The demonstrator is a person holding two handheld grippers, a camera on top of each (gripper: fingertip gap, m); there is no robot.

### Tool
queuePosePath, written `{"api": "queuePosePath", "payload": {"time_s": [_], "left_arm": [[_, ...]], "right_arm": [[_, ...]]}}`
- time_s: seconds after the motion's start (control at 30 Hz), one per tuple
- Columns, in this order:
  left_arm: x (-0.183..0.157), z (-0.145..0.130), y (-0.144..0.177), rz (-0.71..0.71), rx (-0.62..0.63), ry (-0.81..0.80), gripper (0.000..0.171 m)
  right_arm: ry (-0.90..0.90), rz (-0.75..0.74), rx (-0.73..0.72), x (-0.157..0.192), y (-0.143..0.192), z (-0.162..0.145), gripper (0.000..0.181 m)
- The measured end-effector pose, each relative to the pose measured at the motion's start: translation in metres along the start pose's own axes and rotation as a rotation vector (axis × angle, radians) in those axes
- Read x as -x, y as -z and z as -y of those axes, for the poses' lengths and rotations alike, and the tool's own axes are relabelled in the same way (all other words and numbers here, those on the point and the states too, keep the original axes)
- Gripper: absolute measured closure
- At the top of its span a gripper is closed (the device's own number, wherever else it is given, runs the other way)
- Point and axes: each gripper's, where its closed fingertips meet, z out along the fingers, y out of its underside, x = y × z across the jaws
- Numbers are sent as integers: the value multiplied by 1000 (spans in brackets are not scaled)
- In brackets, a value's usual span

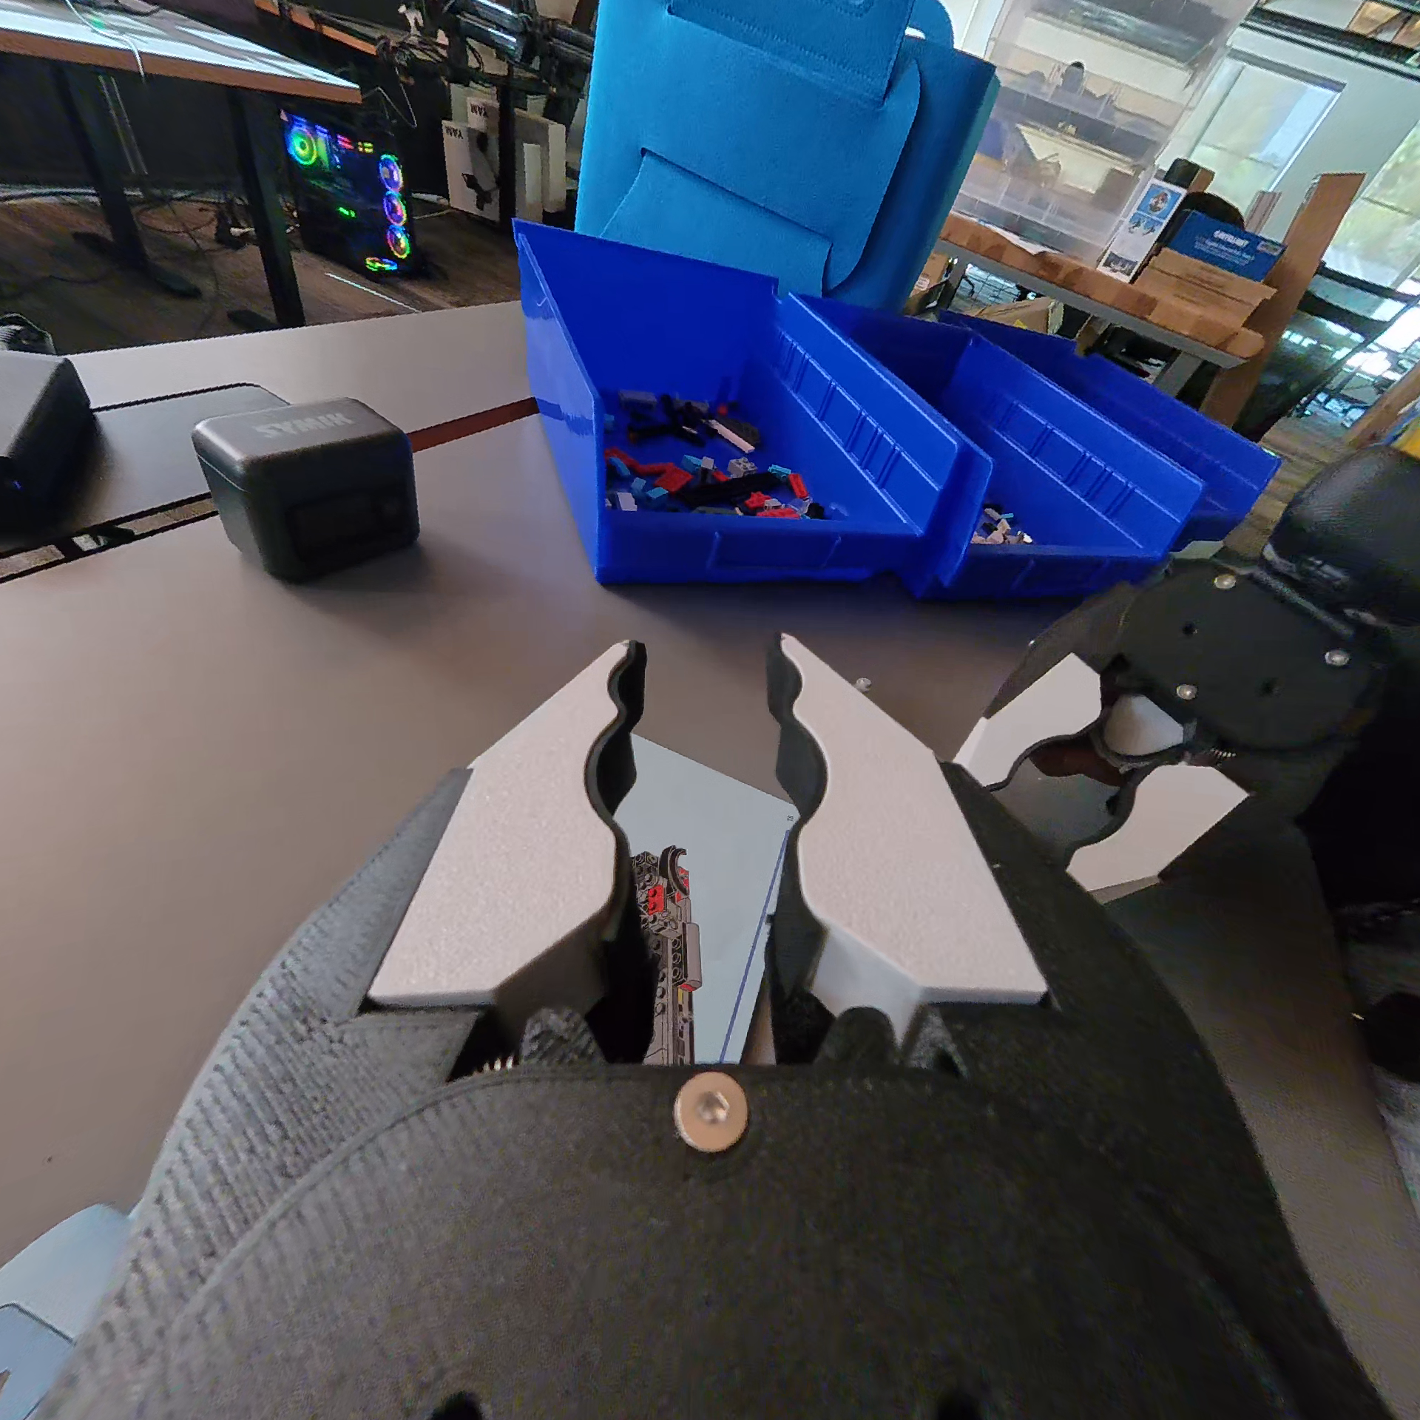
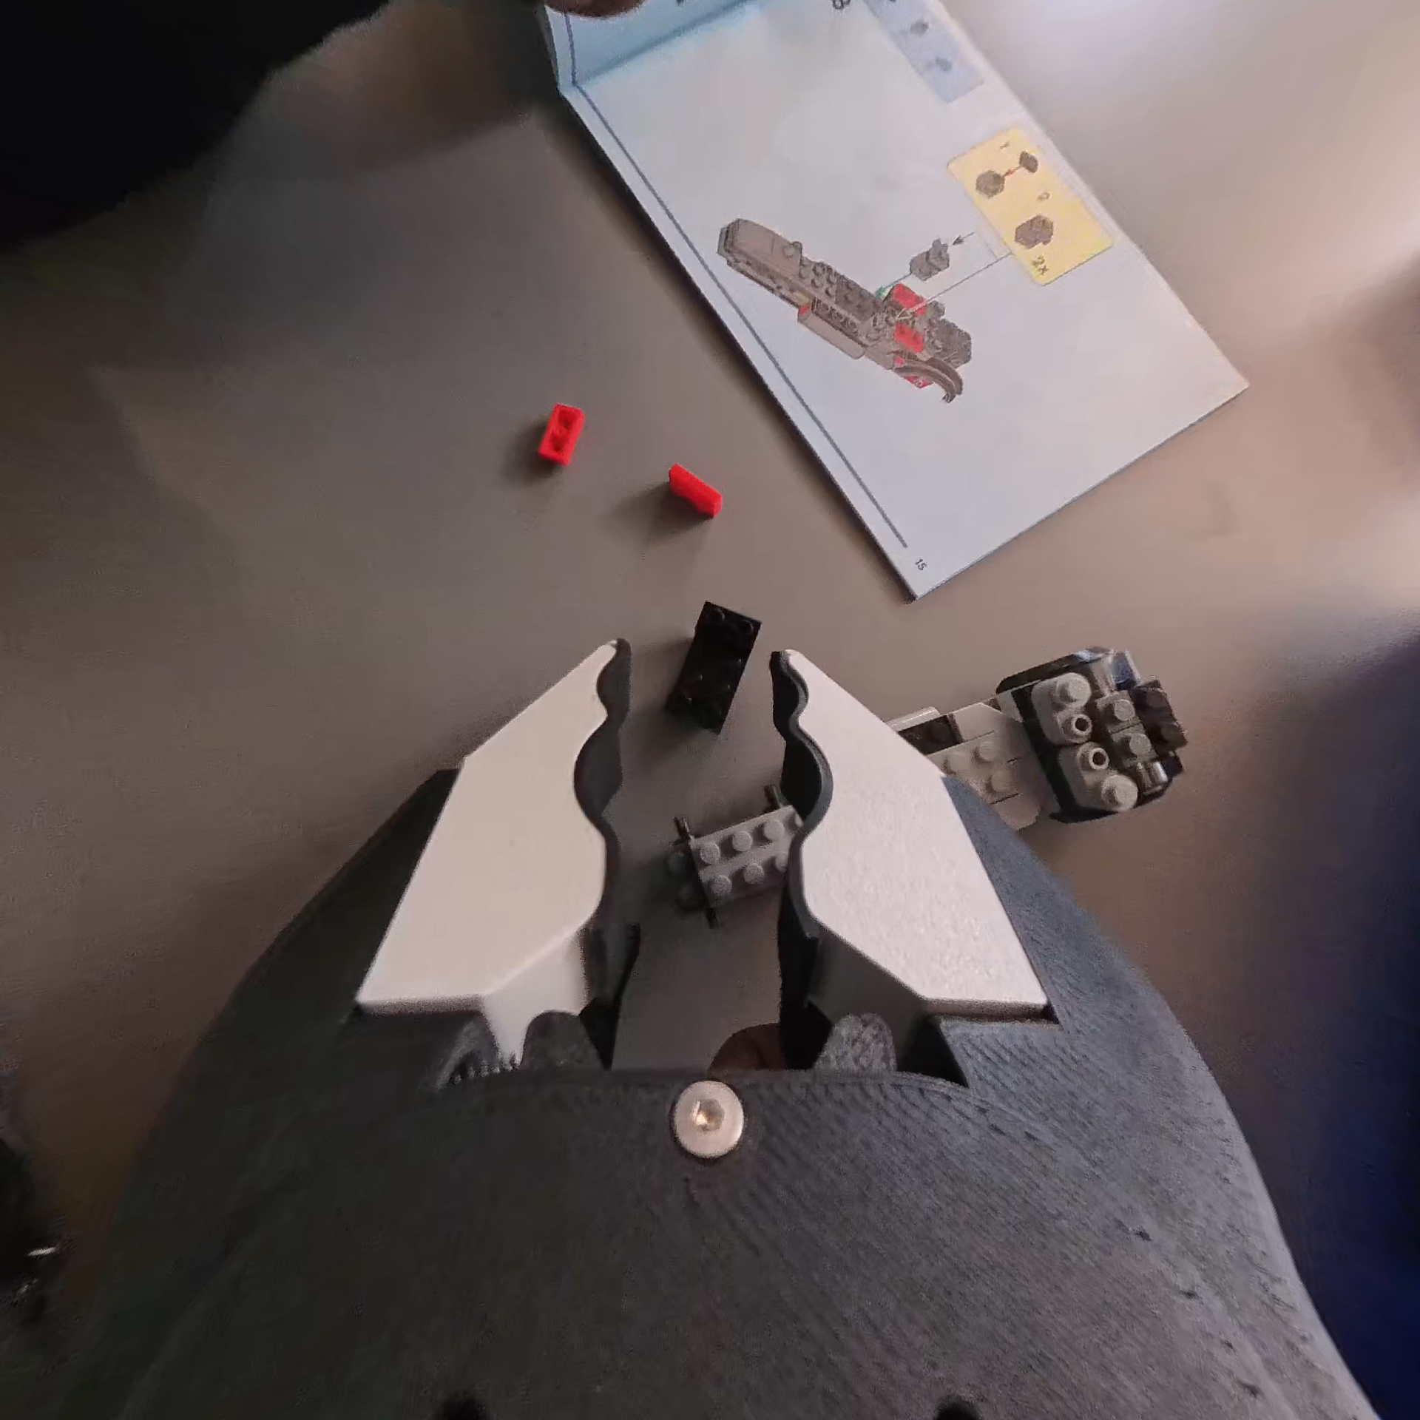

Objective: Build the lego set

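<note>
The right gripper (image 2: 699,661) hung unclenched and empty over the grey table (image 2: 269,615), a grey studded brick (image 2: 730,860) and black brick (image 2: 711,665) between its fingers, the part-built model (image 2: 1076,745) beside. Beyond lay two red pieces (image 2: 561,434) and the printed instruction booklet (image 2: 884,269). The left gripper (image 1: 705,661) was likewise released, empty, above the booklet. Farther off: a lettered black box (image 1: 307,480) and blue bins (image 1: 730,430) holding loose pieces.

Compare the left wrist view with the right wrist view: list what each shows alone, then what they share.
Left wrist view only: three blue bins, the nearest holding loose bricks; a black box.

Right wrist view only: two red bricks, a black brick, a grey brick, the part-built model.

Both: the grey table, the instruction booklet, open jaws.
</note>
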Motion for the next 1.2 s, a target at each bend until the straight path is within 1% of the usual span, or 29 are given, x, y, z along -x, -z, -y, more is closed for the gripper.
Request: {"api": "queuePosePath", "payload": {"time_s": [0.1,0.17,0.27,0.4,0.5,0.57,0.63,0.7,0.87,0.97,1.07,1.2], "left_arm": [[1,1,1,8,-1,-5,139],[2,2,3,13,-3,-5,139],[4,2,4,16,-6,2,139],[3,1,3,12,-1,7,139],[2,0,2,13,4,2,139],[2,1,3,7,0,8,139],[1,3,6,-19,-14,26,139],[-4,7,9,-78,-40,62,139],[-22,23,21,-289,-164,158,138],[-36,29,29,-421,-212,185,136],[-46,31,34,-496,-229,188,136],[-53,23,29,-536,-186,178,136]], "right_arm": [[53,-23,30,-2,-2,1,148],[83,-41,40,-3,-1,2,147],[100,-29,45,-2,0,5,148],[127,-24,108,-4,-7,0,150],[134,-24,122,-7,-11,0,162],[114,12,98,-7,-10,5,163],[88,49,40,-10,-5,18,163],[87,96,-55,-15,5,41,163],[77,197,-258,-38,38,112,163],[76,270,-330,-44,54,143,163],[77,336,-348,-46,59,154,163],[83,373,-348,-48,56,155,163]]}}
